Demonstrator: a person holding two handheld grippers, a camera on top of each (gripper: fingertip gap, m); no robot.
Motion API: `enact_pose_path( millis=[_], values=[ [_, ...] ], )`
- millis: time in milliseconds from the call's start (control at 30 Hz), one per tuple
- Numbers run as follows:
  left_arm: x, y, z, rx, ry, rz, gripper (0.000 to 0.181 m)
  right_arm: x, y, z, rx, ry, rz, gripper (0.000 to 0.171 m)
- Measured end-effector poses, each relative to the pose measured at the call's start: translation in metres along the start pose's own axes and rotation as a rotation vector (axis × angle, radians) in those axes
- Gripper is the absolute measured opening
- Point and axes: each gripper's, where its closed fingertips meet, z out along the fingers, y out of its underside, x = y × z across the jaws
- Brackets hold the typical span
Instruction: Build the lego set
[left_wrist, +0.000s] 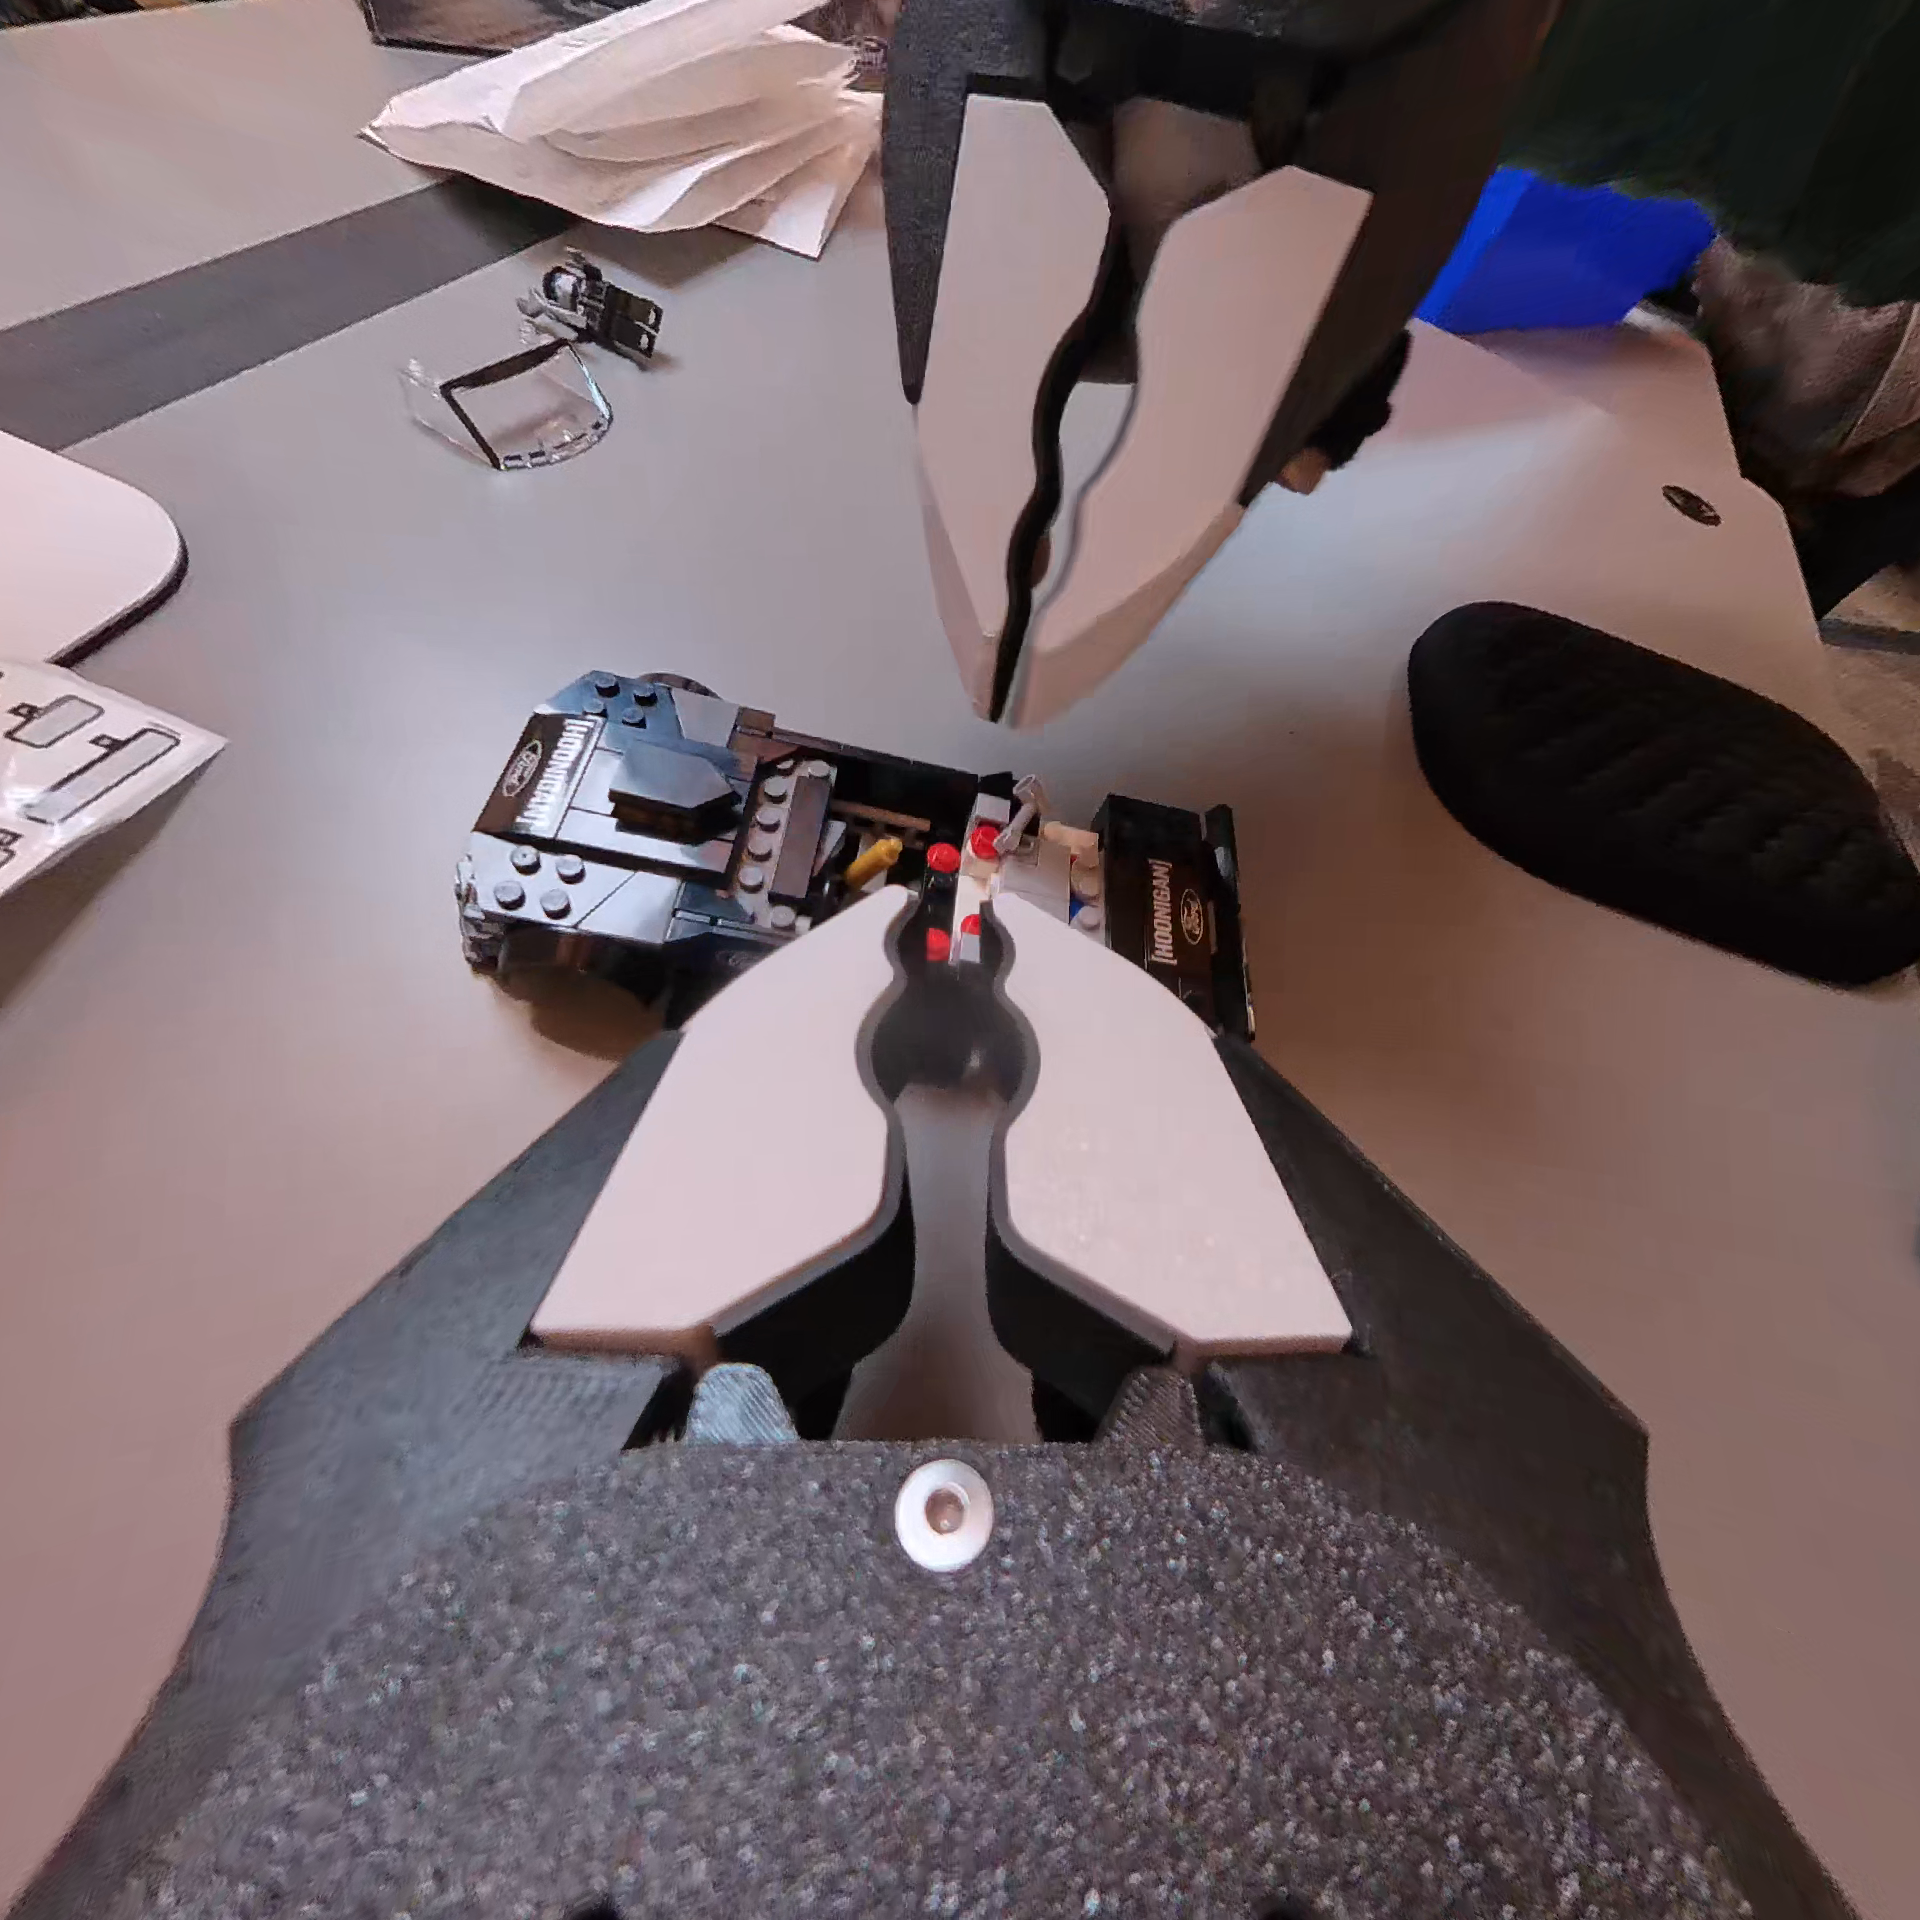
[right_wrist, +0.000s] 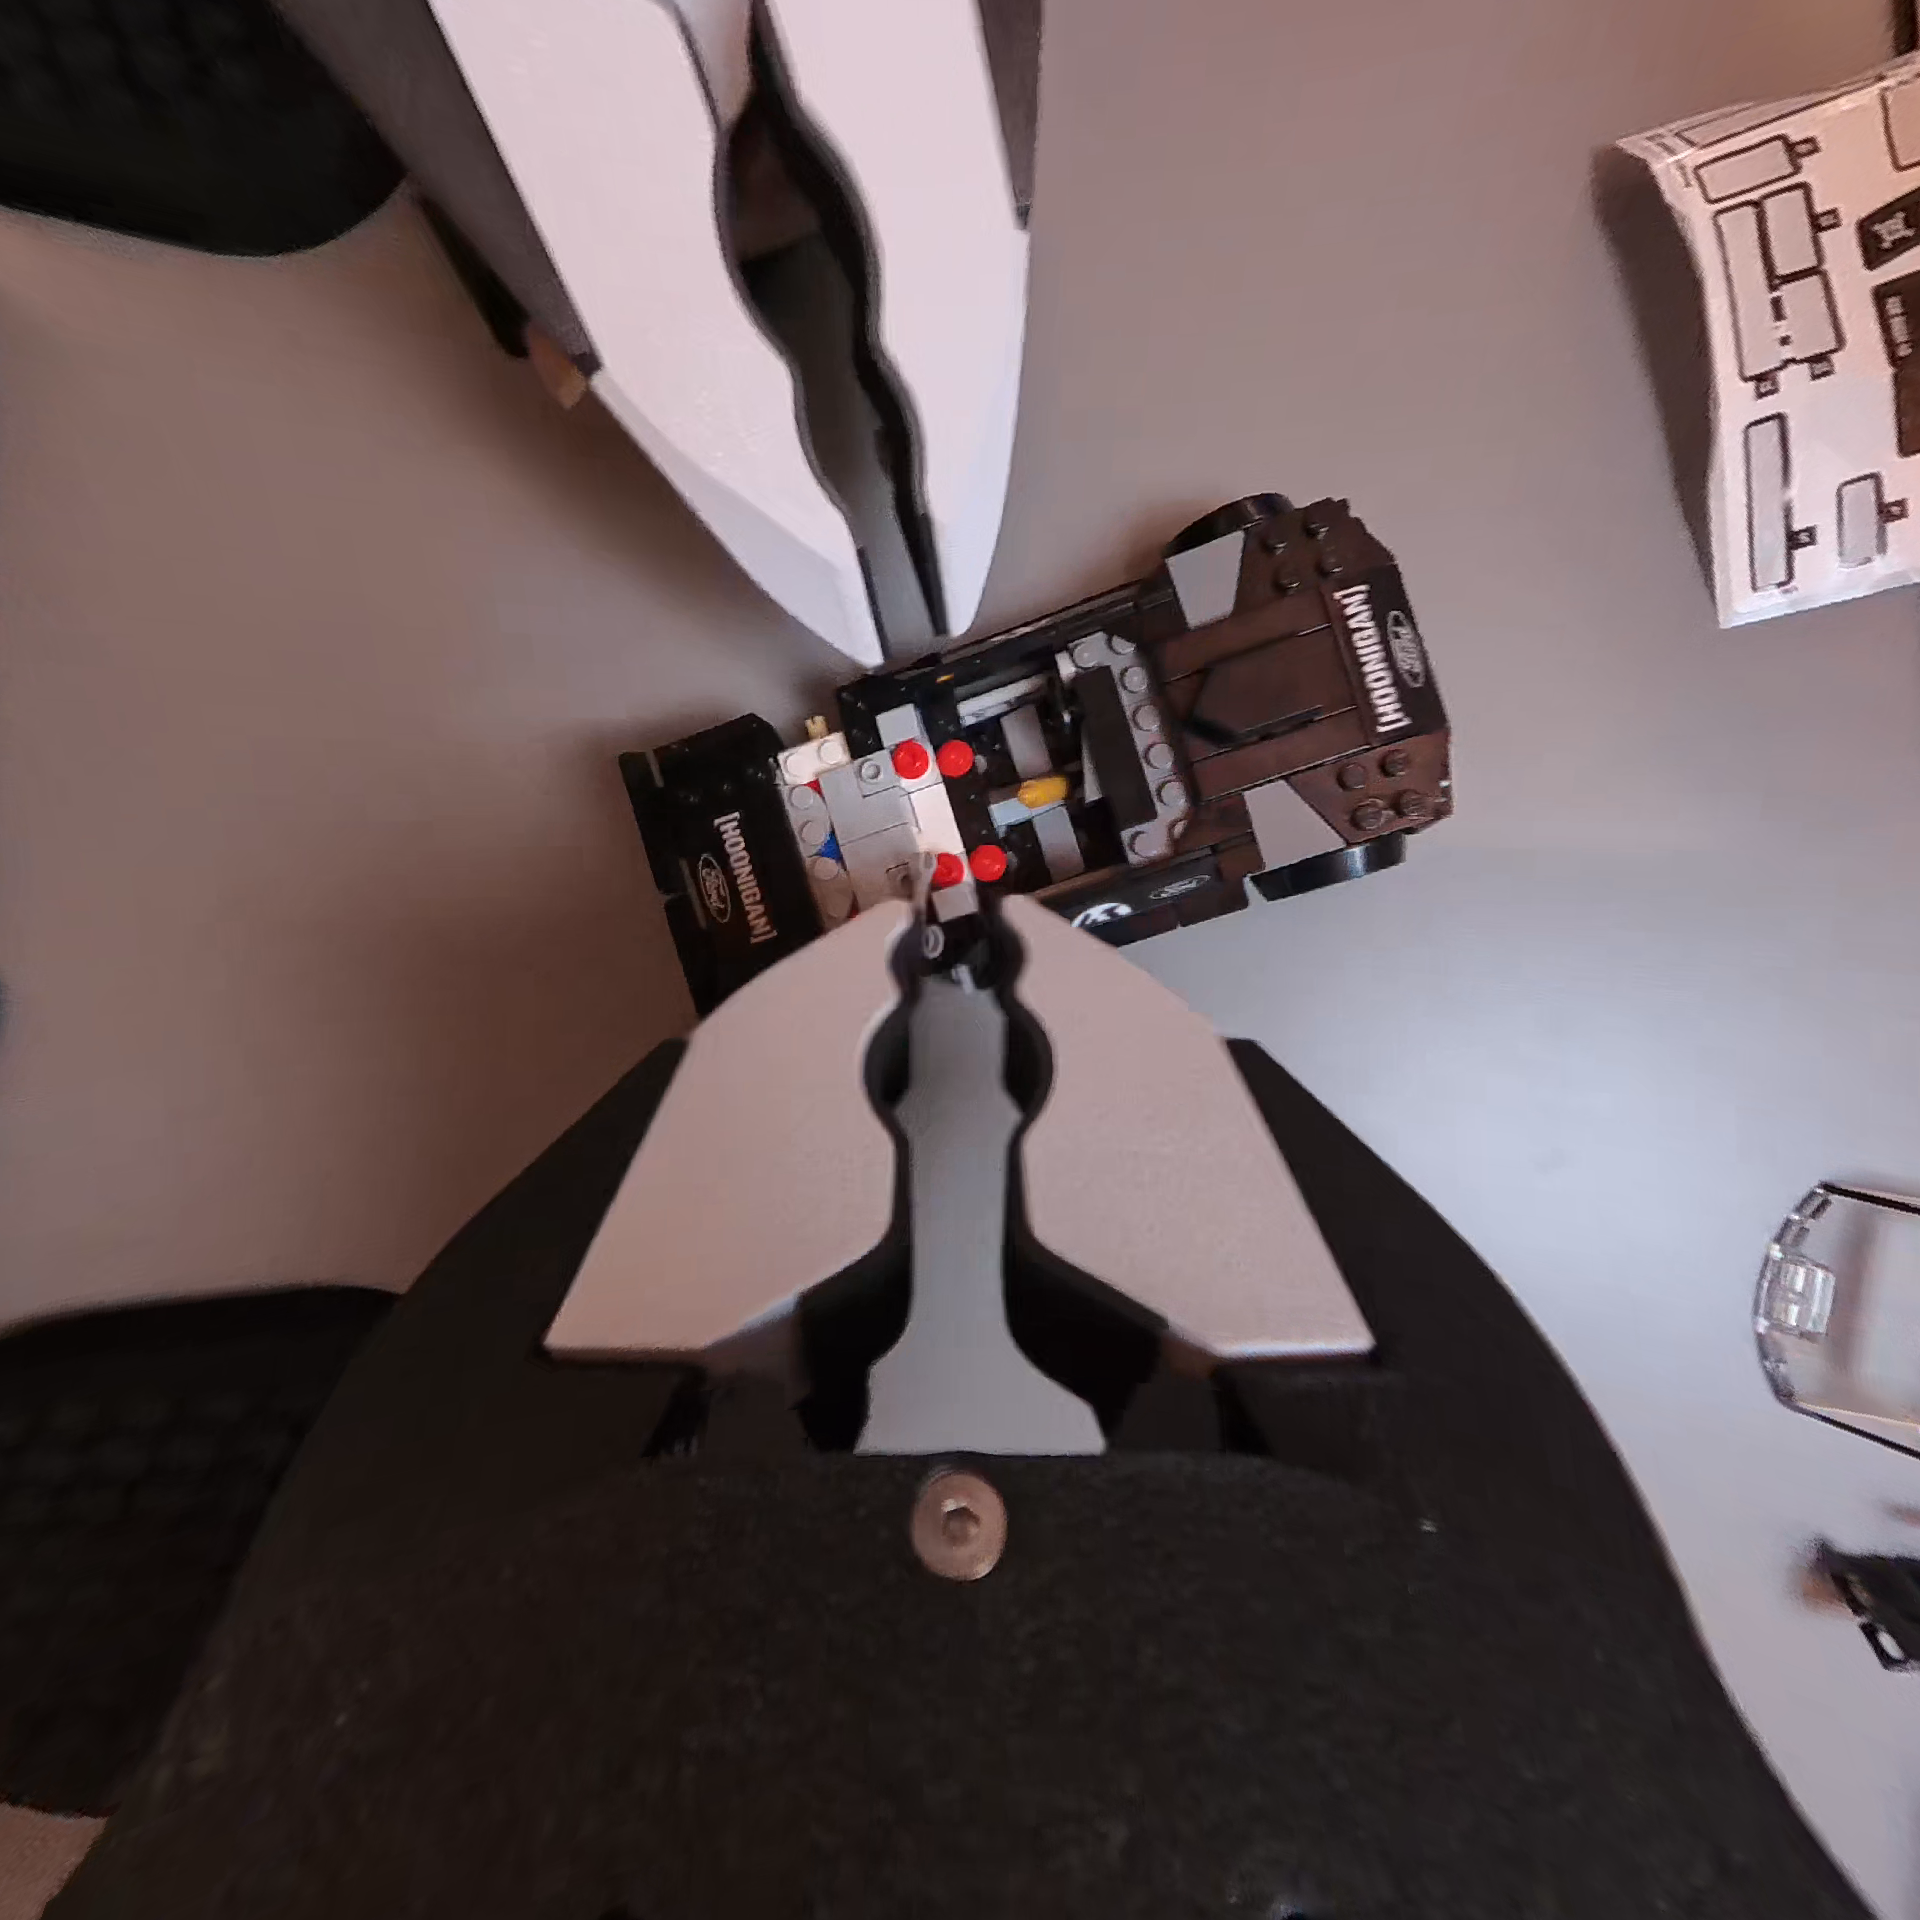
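A partly built black Lego car (left_wrist: 623, 831) lies on the grey table, with red studs and grey and white bricks in its open middle. It also shows in the right wrist view (right_wrist: 1299, 707). My left gripper (left_wrist: 945, 914) hovers over the car's near side with its jaws close together and nothing visibly held. It enters the right wrist view from the top (right_wrist: 909, 639), its tips at the car's edge. My right gripper (right_wrist: 951, 920) is shut over the car's red studs beside a small grey lever piece (right_wrist: 921, 883). In the left wrist view (left_wrist: 1003, 717) its tips hang just above the car's far side.
A clear windscreen piece (left_wrist: 520, 416) and a small black sub-assembly (left_wrist: 597, 307) lie at the back left. A sticker sheet (left_wrist: 73, 769) is at the left, crumpled white paper bags (left_wrist: 644, 125) at the back, and a black padded armrest (left_wrist: 1652, 790) at the right. About 5 cm separates my left fingertips from my right.
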Motion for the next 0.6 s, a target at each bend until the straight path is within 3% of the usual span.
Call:
enact_pose_path(
  millis=[67, 200, 367, 400, 600],
  values=[
    [-0.001, 0.002, 0.000, -0.002, -0.004, 0.012, 0.010, -0.003, 0.006, 0.004, -0.033, 0.047, -0.055, 0.021],
    [0.002, 0.000, 0.000, 0.009, 0.008, 0.012, 0.011, -0.003, 0.011, 0.012, -0.045, 0.158, -0.126, 0.021],
    [0.006, -0.001, 0.000, 0.019, 0.014, 0.011, 0.012, -0.002, 0.014, 0.015, -0.041, 0.247, -0.172, 0.009],
    [0.007, -0.001, 0.000, 0.019, 0.015, 0.011, 0.012, -0.002, 0.013, 0.014, -0.031, 0.261, -0.168, 0.000],
    [0.012, 0.001, 0.002, 0.010, 0.024, 0.017, 0.013, -0.006, 0.009, 0.011, 0.064, 0.319, -0.134, 0.000]
  ],
)
